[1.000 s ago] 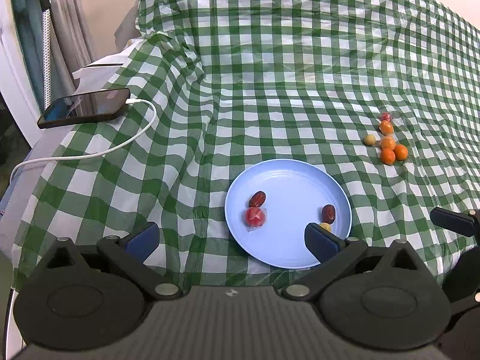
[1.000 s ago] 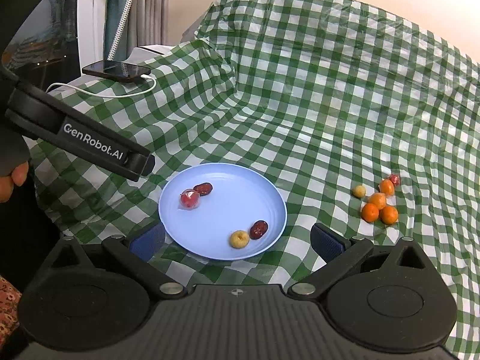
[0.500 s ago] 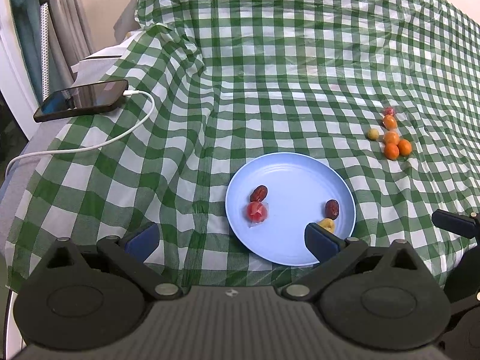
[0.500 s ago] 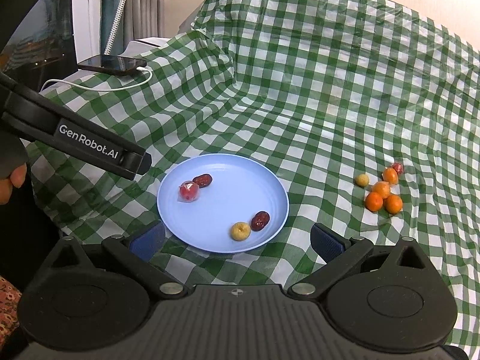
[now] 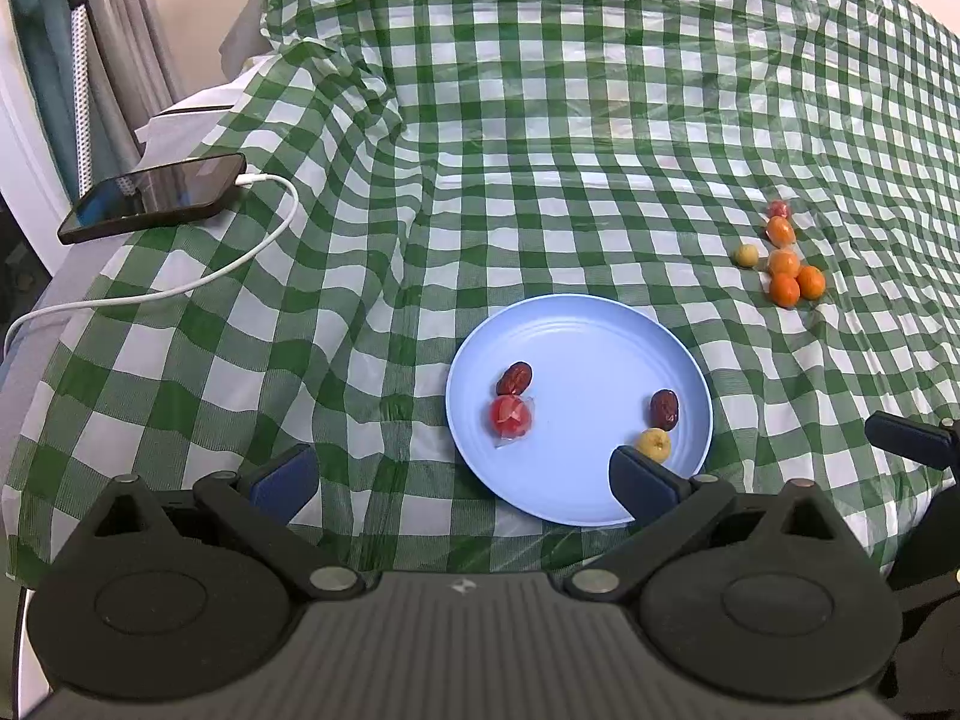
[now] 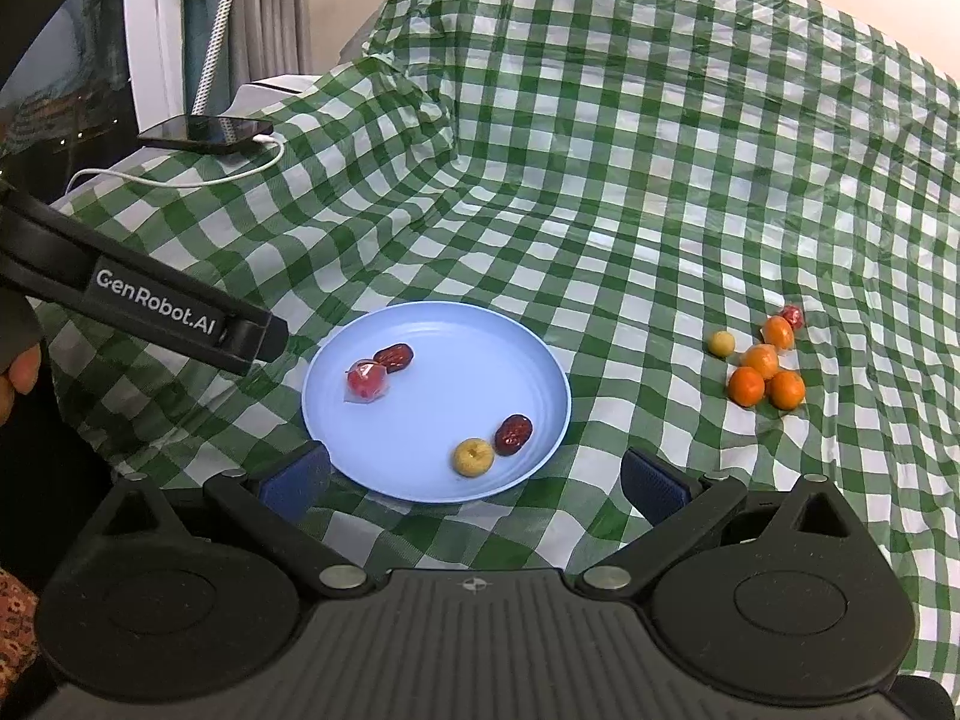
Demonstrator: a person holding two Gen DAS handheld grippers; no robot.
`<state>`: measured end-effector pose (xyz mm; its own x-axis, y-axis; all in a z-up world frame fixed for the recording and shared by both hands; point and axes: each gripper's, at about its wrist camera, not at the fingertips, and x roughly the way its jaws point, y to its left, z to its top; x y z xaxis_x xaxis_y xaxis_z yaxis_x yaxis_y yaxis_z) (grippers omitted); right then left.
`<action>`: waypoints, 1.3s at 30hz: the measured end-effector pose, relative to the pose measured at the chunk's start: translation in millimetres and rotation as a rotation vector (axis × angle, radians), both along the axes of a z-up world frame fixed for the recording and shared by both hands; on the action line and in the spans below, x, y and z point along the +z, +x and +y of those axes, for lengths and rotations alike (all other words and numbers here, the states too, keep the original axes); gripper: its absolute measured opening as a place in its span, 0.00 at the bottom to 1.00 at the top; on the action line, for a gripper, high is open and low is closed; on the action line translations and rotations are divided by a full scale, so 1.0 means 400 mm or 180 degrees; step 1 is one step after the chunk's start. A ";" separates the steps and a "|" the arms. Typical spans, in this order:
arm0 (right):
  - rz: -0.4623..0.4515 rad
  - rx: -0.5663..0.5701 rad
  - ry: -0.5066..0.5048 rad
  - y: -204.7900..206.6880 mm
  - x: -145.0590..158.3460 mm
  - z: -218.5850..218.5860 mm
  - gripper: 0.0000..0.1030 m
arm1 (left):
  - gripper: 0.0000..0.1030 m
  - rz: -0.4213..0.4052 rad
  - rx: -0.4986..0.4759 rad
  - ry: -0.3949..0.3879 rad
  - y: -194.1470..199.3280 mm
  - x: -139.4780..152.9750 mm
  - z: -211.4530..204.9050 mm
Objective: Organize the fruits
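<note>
Surface: green-and-white checked tablecloth (image 5: 540, 150), wrinkled, draped over a raised back edge.

Item 1 – blue plate (image 5: 600, 330) (image 6: 480, 324), round, lying flat on cloth, near both grippers. Contents, 4 pcs:
- wrapped red fruit (image 5: 510, 415) (image 6: 366, 381) in clear film, left part of plate
- red date (image 5: 515, 378) (image 6: 394, 357), touching the wrapped fruit on its far side
- second red date (image 5: 665, 409) (image 6: 513, 434), right part of plate
- small yellow fruit (image 5: 654, 444) (image 6: 473, 456), just beside second date, near the plate's front rim

Item 2 – loose cluster on cloth, well apart from plate, to its right:
- 4 small oranges (image 5: 785, 289) (image 6: 747, 387), bunched, touching
- yellow fruit (image 5: 747, 255) (image 6: 721, 343), just left of bunch
- small red wrapped pc (image 5: 779, 208) (image 6: 792, 317) at far end

Item 3 – black smartphone (image 5: 153, 197) (image 6: 204, 133), far left, partly off the cloth edge, w/ white charging cable (image 5: 198, 276) (image 6: 180, 180) plugged in and trailing over cloth.

Left gripper (image 5: 462, 483): fingers spread wide, nothing held; right fingertip overlaps plate's front rim in view, contact unclear.

Right gripper (image 6: 474, 483): fingers spread wide, nothing held; plate's front edge sits between the tips in view. Left gripper's body, marked "GenRobot.AI", shows at left of right wrist view.
</note>
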<state>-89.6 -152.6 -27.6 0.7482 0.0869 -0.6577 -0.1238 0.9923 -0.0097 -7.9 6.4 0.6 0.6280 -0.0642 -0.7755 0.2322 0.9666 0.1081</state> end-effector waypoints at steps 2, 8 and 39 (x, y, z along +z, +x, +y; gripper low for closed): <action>0.0004 -0.0022 0.0026 0.001 -0.002 -0.006 0.99 | 1.00 0.0005 -0.0001 0.0014 0.003 0.000 -0.003; 0.0000 -0.0124 0.0101 0.007 -0.009 -0.026 0.99 | 1.00 0.0034 -0.0019 0.0035 0.012 0.000 -0.017; -0.0144 -0.1480 -0.0313 0.157 -0.164 -0.412 0.99 | 1.00 0.0096 -0.0549 0.0099 0.151 -0.014 -0.313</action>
